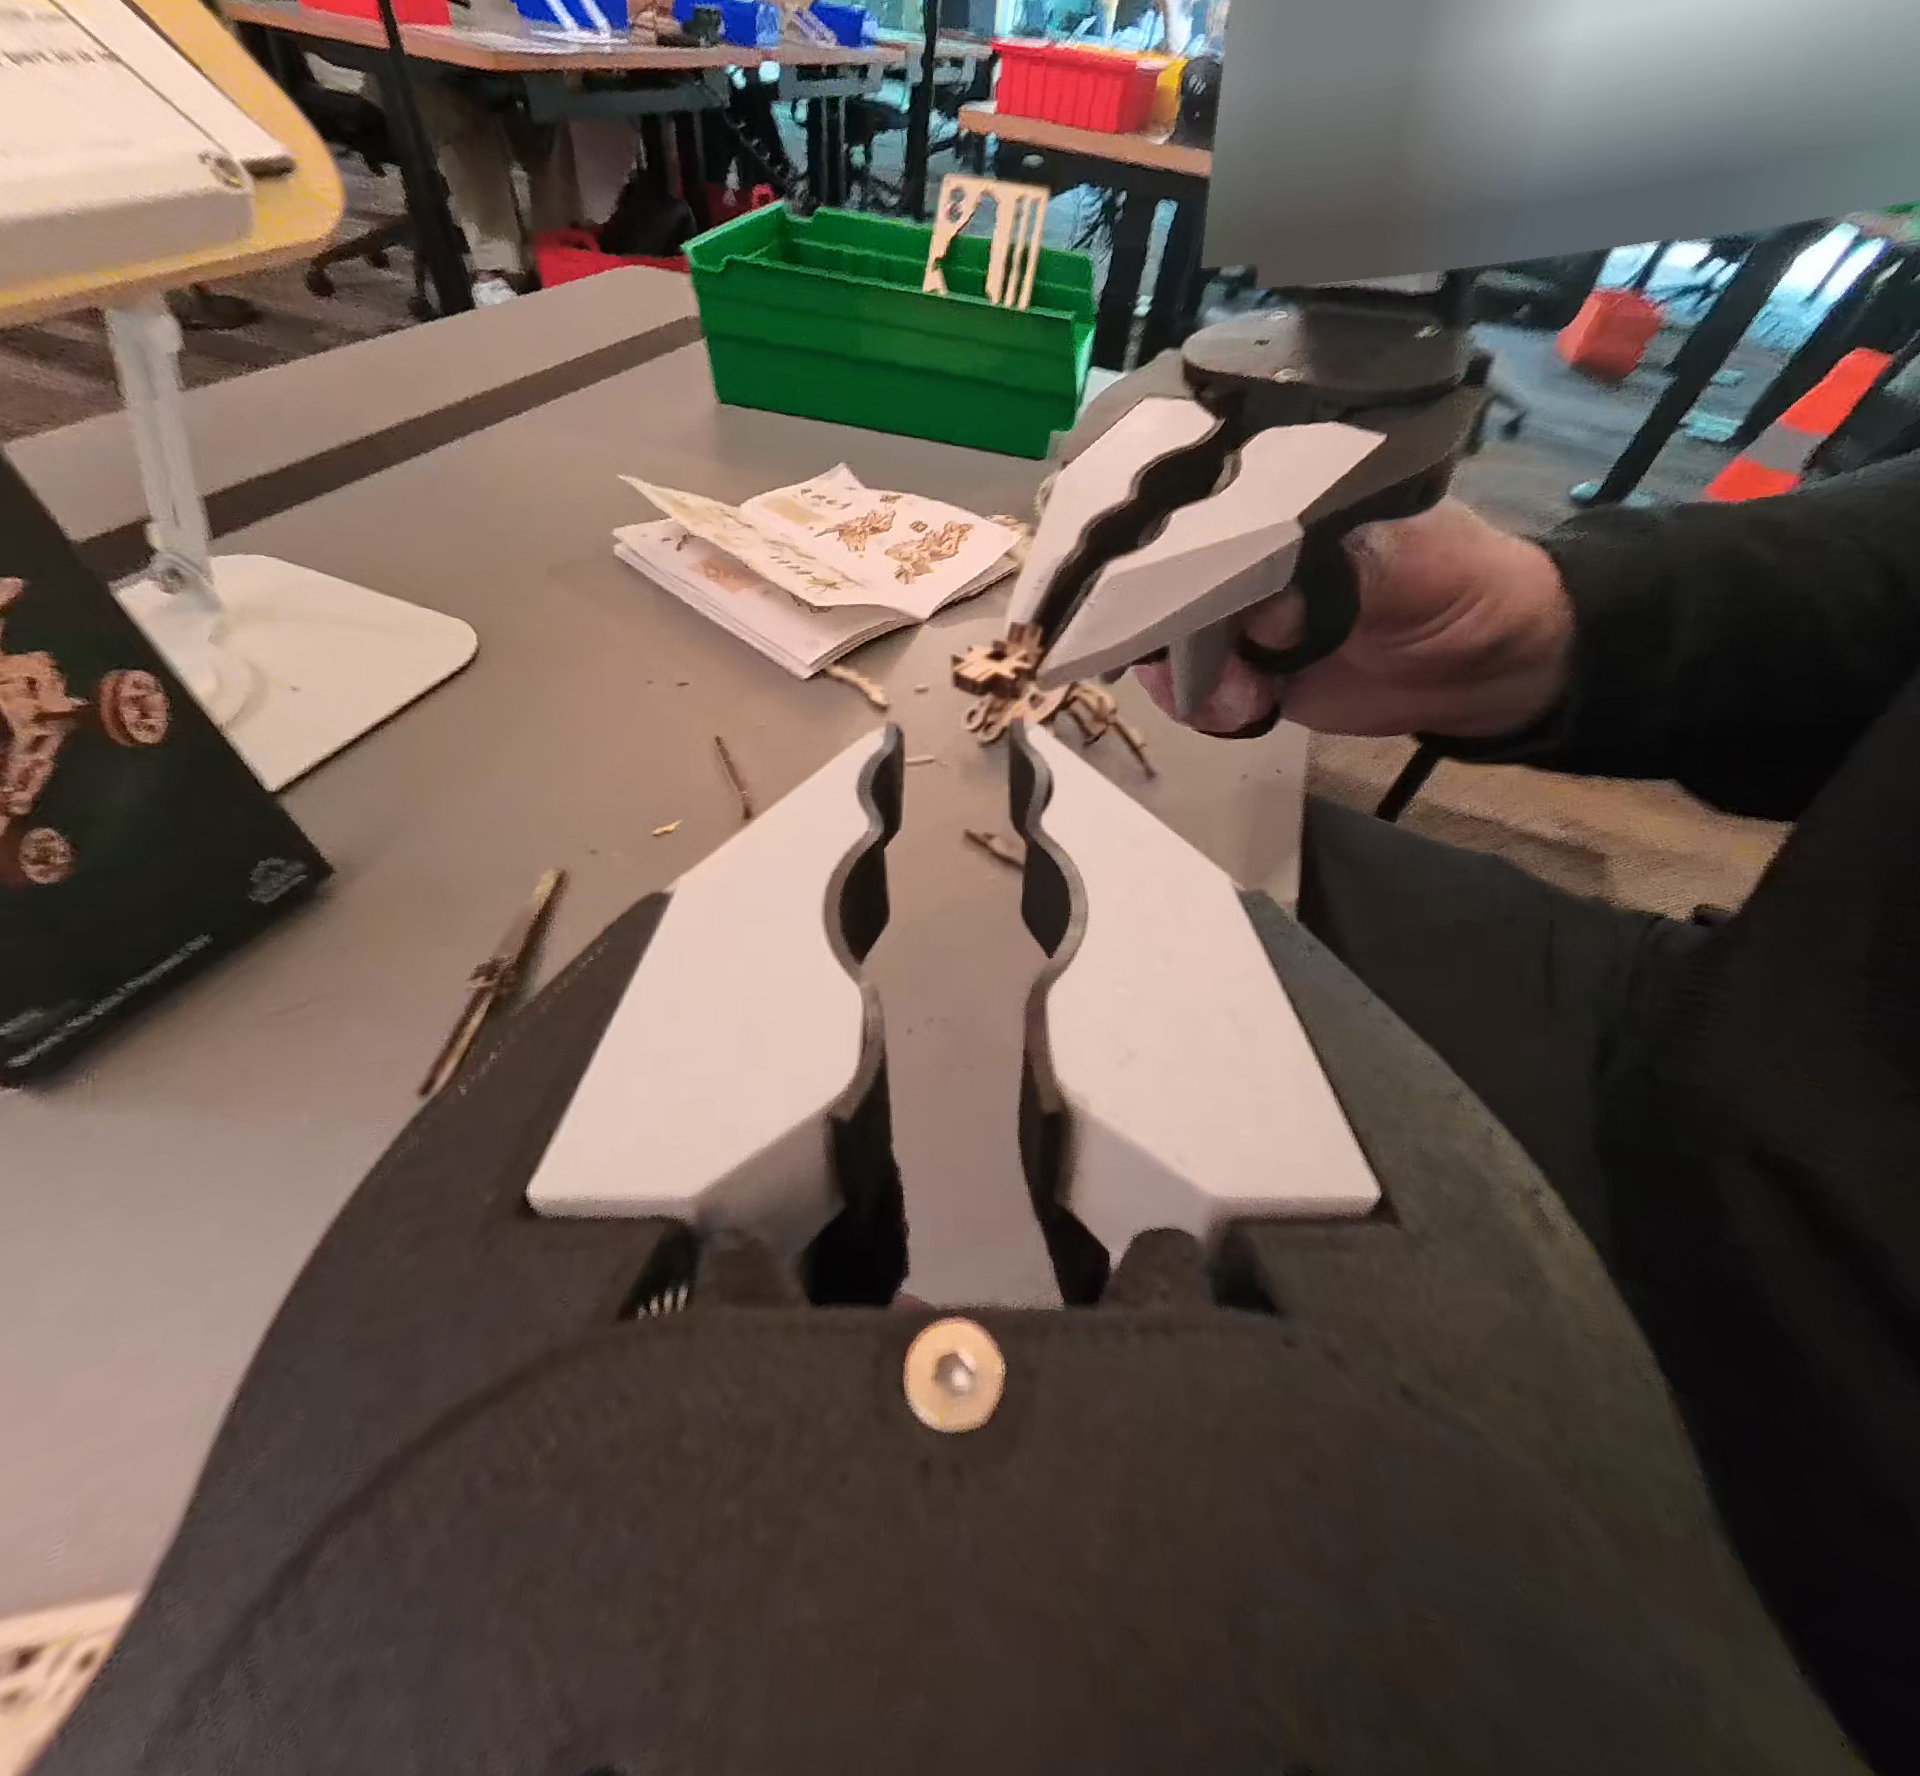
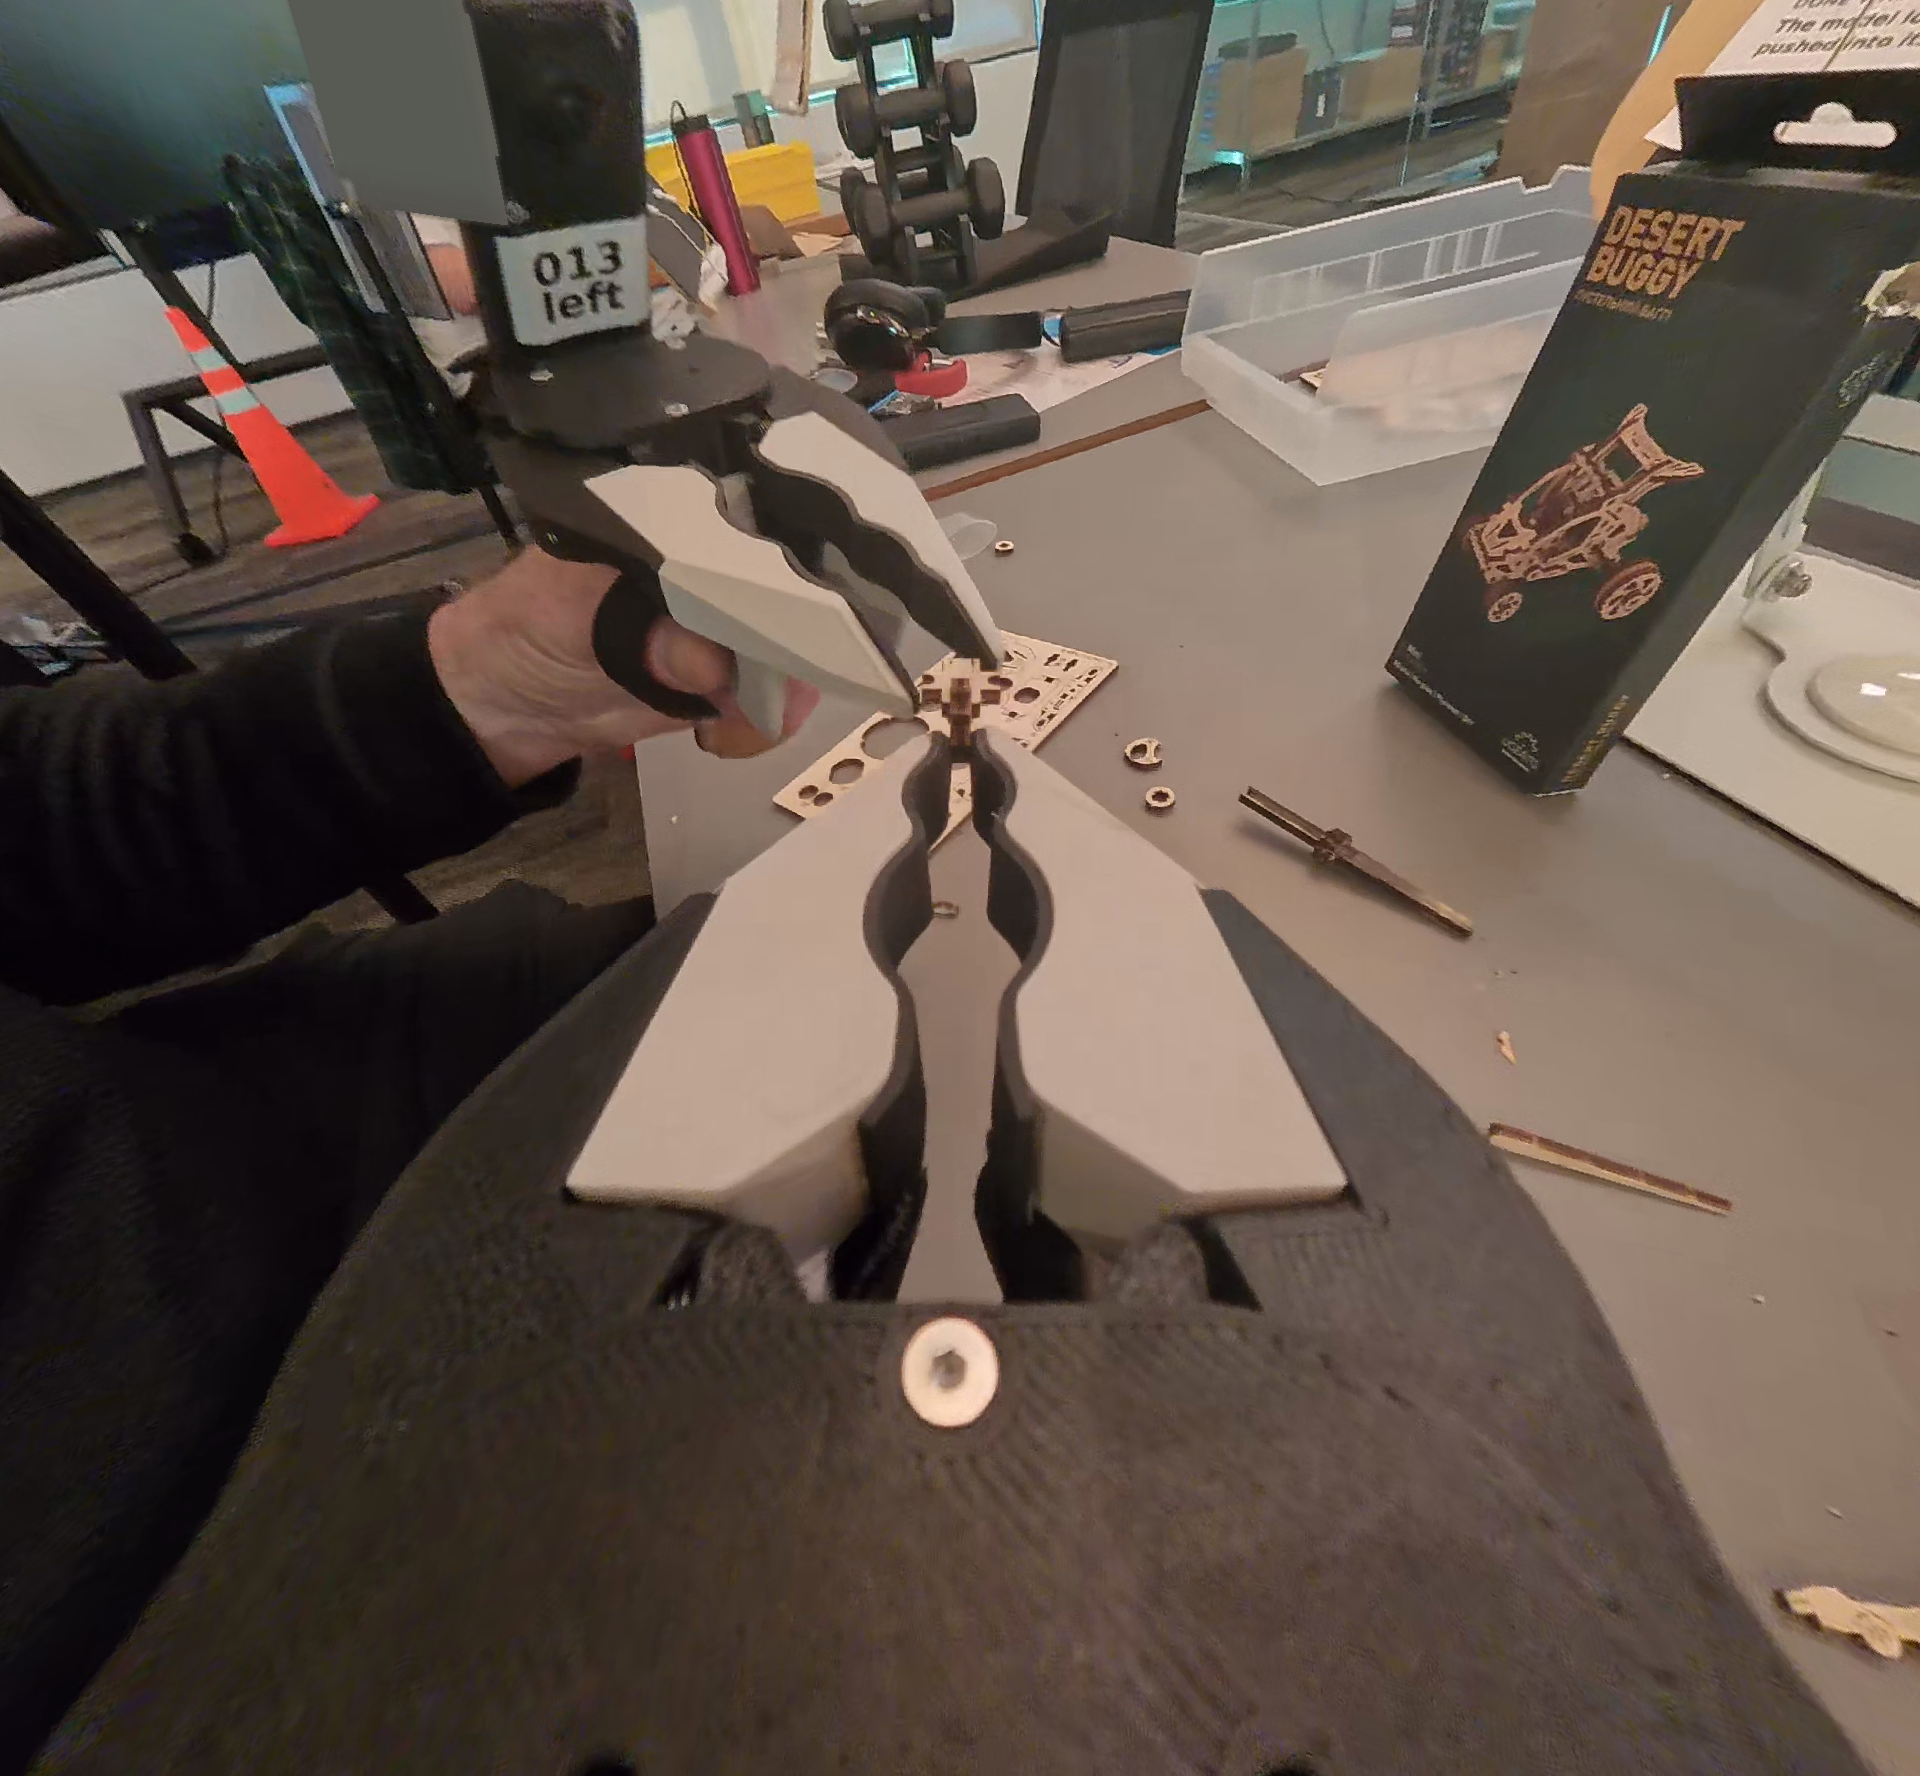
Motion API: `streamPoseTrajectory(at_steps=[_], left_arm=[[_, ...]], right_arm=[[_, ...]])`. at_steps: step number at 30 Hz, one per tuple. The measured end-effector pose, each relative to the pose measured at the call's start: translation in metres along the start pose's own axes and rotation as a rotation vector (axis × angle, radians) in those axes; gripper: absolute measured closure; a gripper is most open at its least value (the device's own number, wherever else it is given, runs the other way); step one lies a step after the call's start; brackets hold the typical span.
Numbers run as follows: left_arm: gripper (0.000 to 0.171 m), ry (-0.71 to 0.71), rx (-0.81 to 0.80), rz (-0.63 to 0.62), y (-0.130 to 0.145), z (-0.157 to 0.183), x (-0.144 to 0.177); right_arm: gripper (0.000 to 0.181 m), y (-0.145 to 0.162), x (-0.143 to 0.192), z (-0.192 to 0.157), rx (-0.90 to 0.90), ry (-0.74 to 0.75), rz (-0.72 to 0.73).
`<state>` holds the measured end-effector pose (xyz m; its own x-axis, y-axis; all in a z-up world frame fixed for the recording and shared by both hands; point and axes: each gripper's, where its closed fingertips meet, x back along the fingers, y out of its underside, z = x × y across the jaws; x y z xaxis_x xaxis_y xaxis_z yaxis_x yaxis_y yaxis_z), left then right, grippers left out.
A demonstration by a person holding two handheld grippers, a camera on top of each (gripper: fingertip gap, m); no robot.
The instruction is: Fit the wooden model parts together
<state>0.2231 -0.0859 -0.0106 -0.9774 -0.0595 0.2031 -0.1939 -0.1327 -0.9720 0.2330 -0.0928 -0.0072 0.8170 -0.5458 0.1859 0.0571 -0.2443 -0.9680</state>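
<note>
My right gripper [image 2: 961, 762] is shut on a small wooden model part [image 2: 958, 703], a cross-shaped toothed piece on a short dark stem, held above the grey table [image 2: 1299, 999]. The left wrist view shows the right gripper [image 1: 1031, 654] at upper right with the part [image 1: 992, 672] at its tips. My left gripper [image 1: 958, 744] is open and empty, its fingertips just short of the part. In the right wrist view the left gripper [image 2: 951, 677] comes down from the upper left, its tips either side of the part's top. A punched wooden sheet [image 2: 1049, 692] lies beneath.
A black model box [image 2: 1662, 479] stands at right, with a clear bin [image 2: 1351, 344] behind. Loose wooden sticks [image 2: 1351, 864] and small rings [image 2: 1143, 750] lie on the table. A green bin [image 1: 883, 344], an open booklet [image 1: 831, 563] and a white stand [image 1: 291, 646] lie beyond. My left and right fingertips are right by each other.
</note>
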Motion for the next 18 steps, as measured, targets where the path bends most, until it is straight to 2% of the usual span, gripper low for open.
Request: streamPoseTrajectory(at_steps=[3, 11, 18], left_arm=[[0.161, 0.033, 0.000, 0.030, -0.0033, 0.0062, -0.0036], [0.169, 0.031, -0.066, -0.018, -0.0002, 0.0101, -0.0082], [0.162, 0.021, -0.083, -0.011, -0.0030, 0.0097, -0.0036]], right_arm=[[0.180, 0.0011, 0.0003, -0.0010, 0.000, -0.005, -0.011], [0.181, 0.0071, -0.0014, 0.0004, 0.018, 0.016, -0.067], [0.181, 0.0067, -0.0023, -0.0011, 0.029, 0.014, -0.066]])
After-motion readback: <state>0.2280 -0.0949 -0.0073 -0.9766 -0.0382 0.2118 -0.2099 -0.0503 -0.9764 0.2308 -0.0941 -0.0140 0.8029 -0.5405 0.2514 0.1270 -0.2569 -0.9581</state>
